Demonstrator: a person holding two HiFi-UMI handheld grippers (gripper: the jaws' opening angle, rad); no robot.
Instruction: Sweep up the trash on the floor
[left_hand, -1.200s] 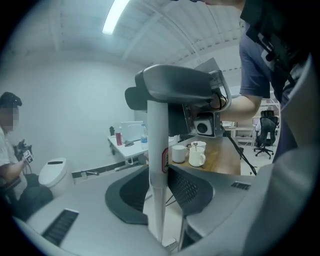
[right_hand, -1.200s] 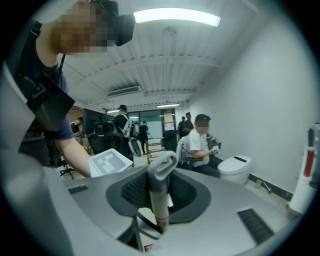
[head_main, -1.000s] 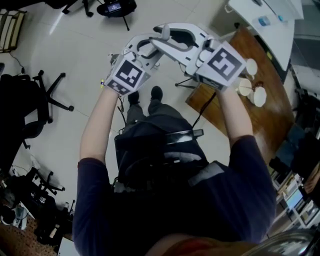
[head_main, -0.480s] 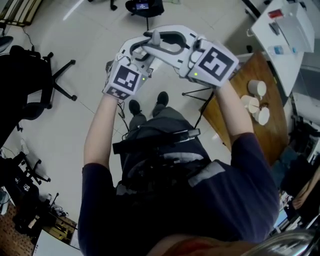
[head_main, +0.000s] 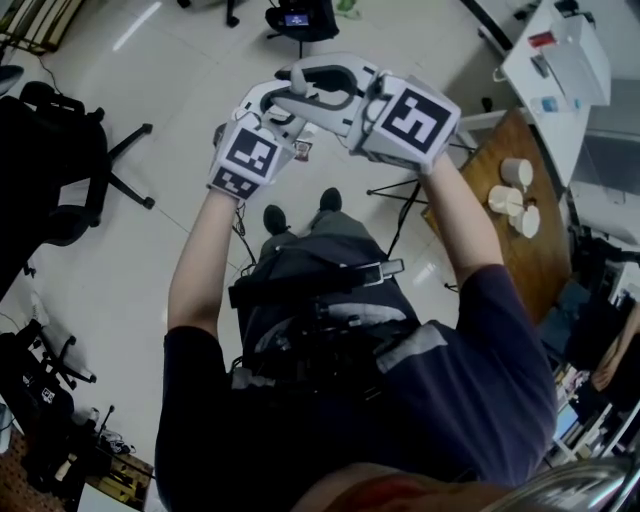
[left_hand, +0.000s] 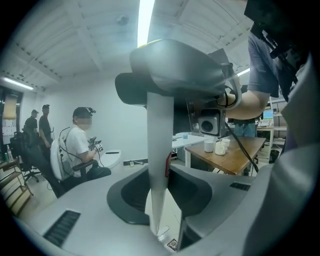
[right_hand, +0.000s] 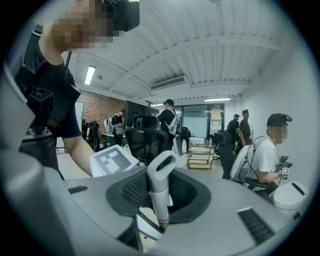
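person standing on a pale tiled floor (head_main: 150, 270), seen from above, both hand-held tools raised in front of the chest; the left tongs (left_hand: 161, 212) are closed on the lower stretch of a pale grey plastic handle (left_hand: 159, 135), a small red label (left_hand: 168, 165) sitting just above the grip; the right tongs (right_hand: 159, 212) are closed on the same handle near its rounded top, where a hanging slot is cut; neither pair is drawn fully together, since the handle fills the gap; the two grips sit one just above the other, probably so that the upper one steers, the lower one drives the stroke, and the long, roughly upright handle cannot swing; its lower end is hidden behind the tongs and the person's body, so whether it carries a broom head or a dustpan cannot be told; no trash can be made out on the visible floor; judged from this, sweeping has not begun; a brown wooden surface (head_main: 540, 250) with white cups (head_main: 515, 172) lies at the person's right, a black office chair (head_main: 60, 170) at the left, both well apart from the handle.
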